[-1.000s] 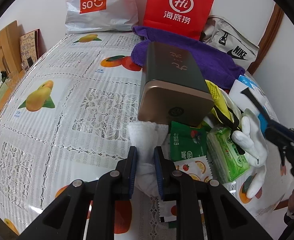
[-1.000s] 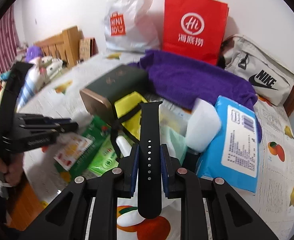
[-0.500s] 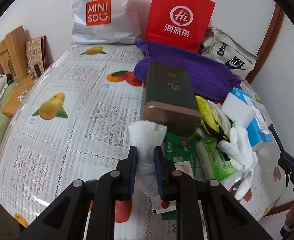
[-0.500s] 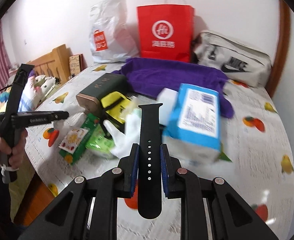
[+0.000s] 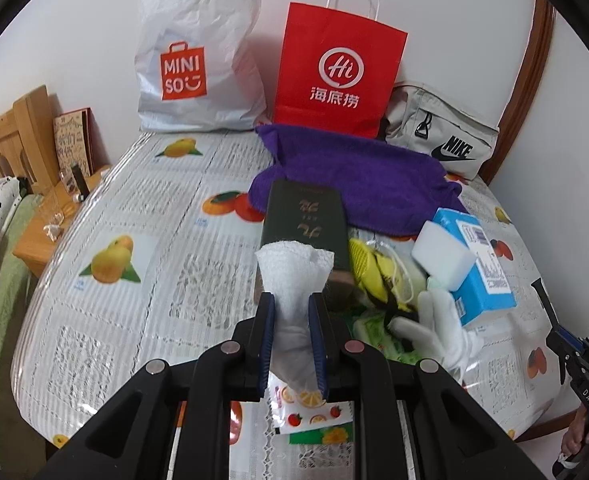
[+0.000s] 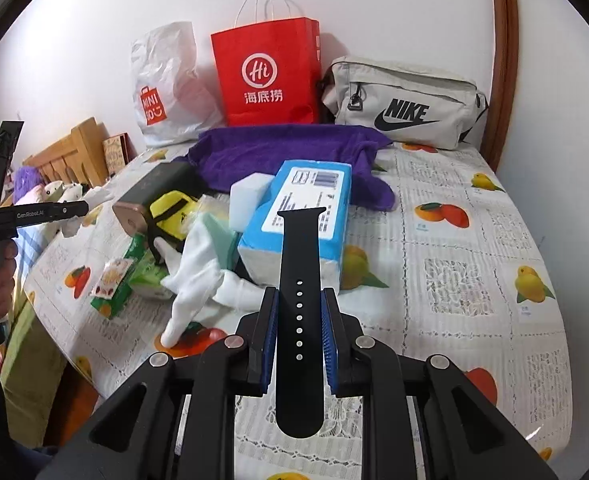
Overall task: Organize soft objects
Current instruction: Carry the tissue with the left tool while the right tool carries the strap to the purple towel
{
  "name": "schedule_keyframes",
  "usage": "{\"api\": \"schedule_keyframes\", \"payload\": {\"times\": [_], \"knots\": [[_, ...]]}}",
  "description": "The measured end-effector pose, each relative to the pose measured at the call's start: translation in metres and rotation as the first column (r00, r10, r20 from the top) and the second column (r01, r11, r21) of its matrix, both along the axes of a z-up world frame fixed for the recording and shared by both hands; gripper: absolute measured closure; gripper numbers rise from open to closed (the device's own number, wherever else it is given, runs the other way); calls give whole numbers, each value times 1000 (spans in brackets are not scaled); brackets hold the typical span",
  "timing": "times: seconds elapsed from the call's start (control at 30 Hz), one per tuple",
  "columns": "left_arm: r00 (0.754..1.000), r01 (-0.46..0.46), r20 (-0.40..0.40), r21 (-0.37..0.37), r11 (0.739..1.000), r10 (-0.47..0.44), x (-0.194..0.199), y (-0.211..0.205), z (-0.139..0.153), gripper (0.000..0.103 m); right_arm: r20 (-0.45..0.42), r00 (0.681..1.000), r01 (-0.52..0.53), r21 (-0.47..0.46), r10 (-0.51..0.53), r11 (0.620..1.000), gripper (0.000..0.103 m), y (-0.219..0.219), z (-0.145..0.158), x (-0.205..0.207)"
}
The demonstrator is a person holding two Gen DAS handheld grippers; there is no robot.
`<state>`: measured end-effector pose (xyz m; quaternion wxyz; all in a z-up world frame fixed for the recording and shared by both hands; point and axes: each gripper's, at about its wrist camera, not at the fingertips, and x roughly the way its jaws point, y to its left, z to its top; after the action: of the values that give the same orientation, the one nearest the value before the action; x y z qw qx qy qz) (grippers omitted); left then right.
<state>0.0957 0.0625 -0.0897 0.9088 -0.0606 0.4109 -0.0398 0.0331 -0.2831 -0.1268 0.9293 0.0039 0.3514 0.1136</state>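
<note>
The left gripper is clamped on a white foam wrap between its 2 fingers, the wrap's long axis running along them and its wide crumpled end fanning out past the tips toward the dark green box just beyond. The right gripper pinches a black watch strap flat between its 2 fingers, lengthwise along them, its flared end pointing ahead over the blue tissue pack. The white glove lies left of those tips.

Strap: matt black rubber; cloth: white, textured; towel: purple terry; worktop cover: glossy plastic.
</note>
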Motion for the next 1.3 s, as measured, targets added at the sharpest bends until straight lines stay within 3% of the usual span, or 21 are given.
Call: {"api": "schedule_keyframes", "payload": {"times": [0.33,0.83,1.0,1.3], "knots": [[1000,10,-5,14,1000,-10,35,-14,20,86,21,1000,-10,14,9,1000,83,10,26,47],[999,21,-31,15,1000,-20,128,-23,20,86,37,999,-2,23,1,1000,83,15,54,165],[997,20,-68,-31,999,-22,160,-21,9,86,28,1000,2,23,-3,1000,83,14,50,196],[992,41,-119,-19,999,-43,224,-31,-12,86,-58,998,-13,35,15,999,83,15,21,253]]}}
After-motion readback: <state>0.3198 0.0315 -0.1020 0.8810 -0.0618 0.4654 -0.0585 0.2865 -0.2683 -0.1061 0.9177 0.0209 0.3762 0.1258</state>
